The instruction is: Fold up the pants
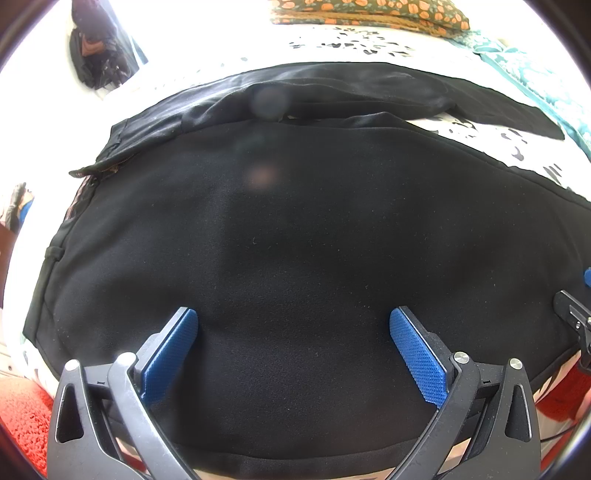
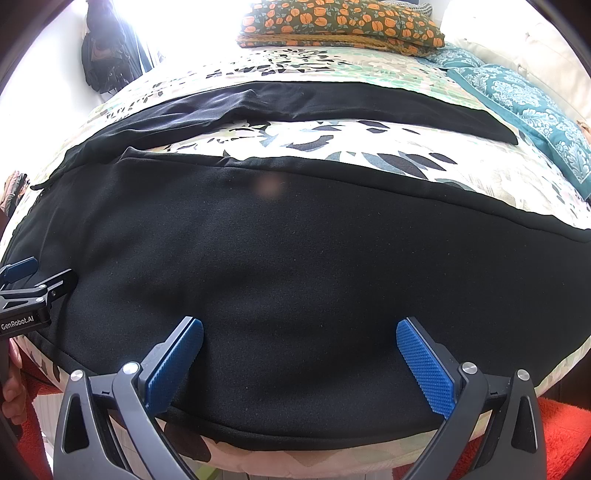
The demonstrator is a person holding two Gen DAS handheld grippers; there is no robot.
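Black pants (image 1: 295, 229) lie spread flat on a leaf-patterned bedspread (image 2: 332, 140), waistband to the left, the two legs running right. The near leg (image 2: 295, 266) fills the foreground; the far leg (image 2: 332, 99) lies apart behind it. My left gripper (image 1: 293, 332) is open, its blue pads over the near leg by the waist end. My right gripper (image 2: 299, 343) is open over the near leg further right. Neither holds cloth. The left gripper also shows at the left edge of the right wrist view (image 2: 26, 280).
A pumpkin-print pillow (image 2: 343, 22) and a teal patterned pillow (image 2: 524, 99) lie at the far side of the bed. Dark clothes hang at the back left (image 2: 107, 55). A red rug (image 2: 565, 435) lies below the near bed edge.
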